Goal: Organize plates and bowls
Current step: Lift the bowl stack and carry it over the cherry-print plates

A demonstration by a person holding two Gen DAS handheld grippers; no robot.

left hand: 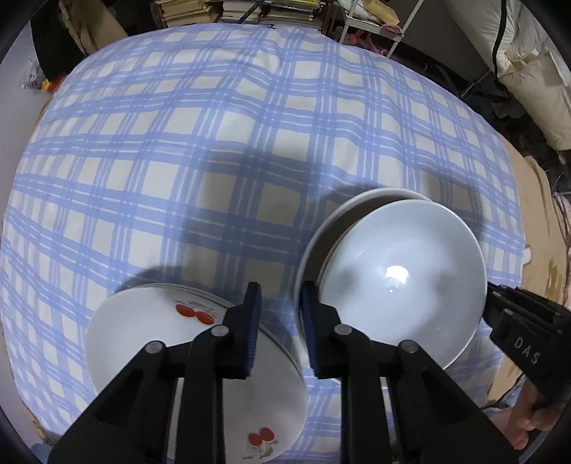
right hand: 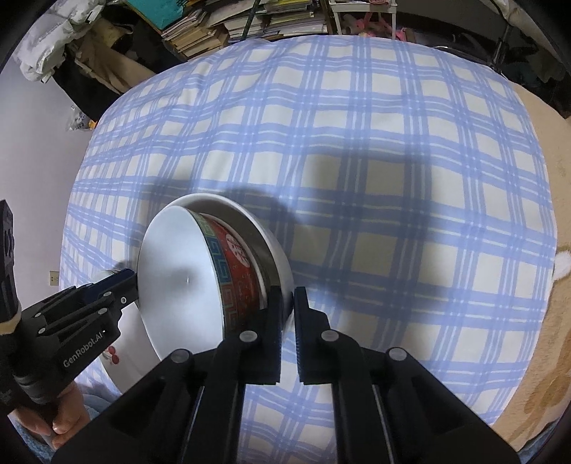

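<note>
A white bowl (left hand: 399, 271) with a red patterned outside (right hand: 239, 271) sits nested in a larger white bowl (right hand: 278, 257), tilted over the checked cloth. My right gripper (right hand: 288, 321) is shut on the larger bowl's rim; in the left wrist view it shows at the bowls' right edge (left hand: 490, 296). My left gripper (left hand: 280, 332) stands at the opposite rim (right hand: 126, 280). Its right pad (left hand: 309, 321) lies beside the outer rim (left hand: 321, 228), its left pad is clear, and a gap shows between them. Under its left finger lies a stack of white plates with red cherries (left hand: 153, 332).
A blue and cream checked tablecloth (left hand: 214, 142) covers the whole table. Piles of books (right hand: 221, 25) and a wire rack (left hand: 374, 25) stand behind the far edge. Tan flooring (right hand: 535, 374) lies to the right. A hand (right hand: 64, 421) holds the left gripper's handle.
</note>
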